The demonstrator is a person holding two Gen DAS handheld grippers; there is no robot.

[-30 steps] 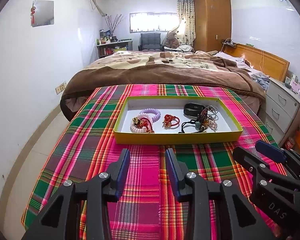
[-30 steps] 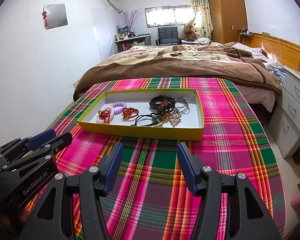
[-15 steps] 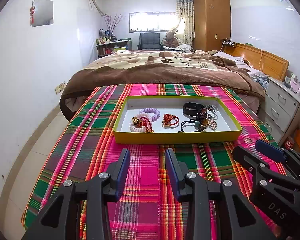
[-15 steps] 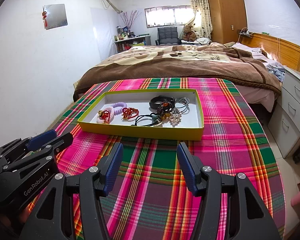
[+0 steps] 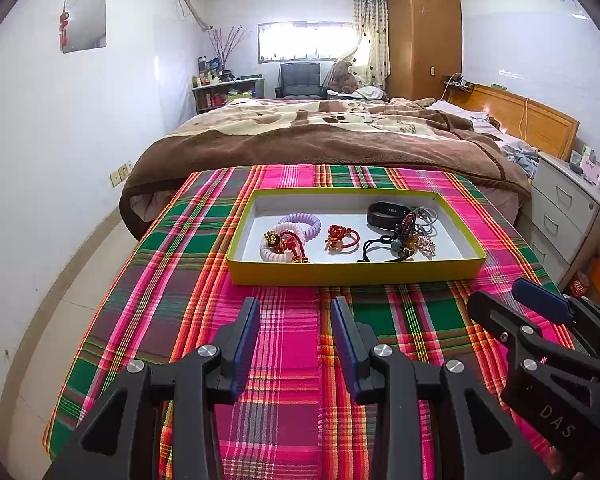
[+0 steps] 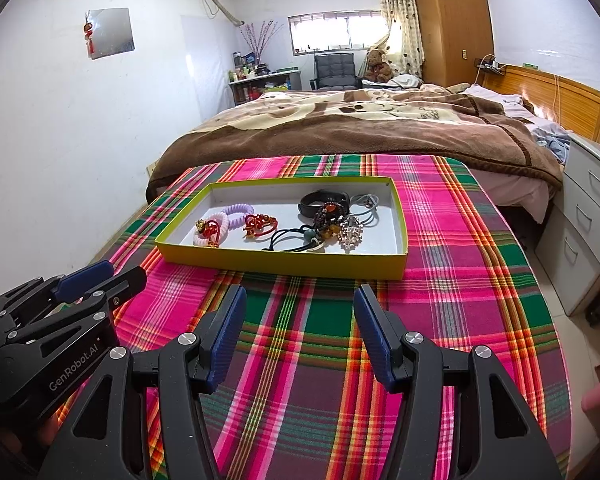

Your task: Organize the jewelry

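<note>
A shallow yellow box (image 5: 352,274) (image 6: 284,266) with a white floor sits on the plaid cloth ahead of both grippers. Inside it lie a purple coil hair tie (image 5: 302,222) (image 6: 238,211), a white one with red cord (image 5: 278,246), a red knotted bracelet (image 5: 340,236) (image 6: 260,224), a black band (image 5: 388,212) (image 6: 324,200), black hair ties (image 6: 290,238) and beaded pieces (image 5: 410,232) (image 6: 350,232). My left gripper (image 5: 296,312) hovers open over the cloth short of the box, empty. My right gripper (image 6: 300,300) stands open beside it, wider, also empty.
The plaid cloth (image 5: 284,380) covers a table that ends near the grippers and at both sides. Behind the box lies a bed with a brown blanket (image 5: 320,136). White drawers (image 5: 568,208) stand at the right, a white wall at the left.
</note>
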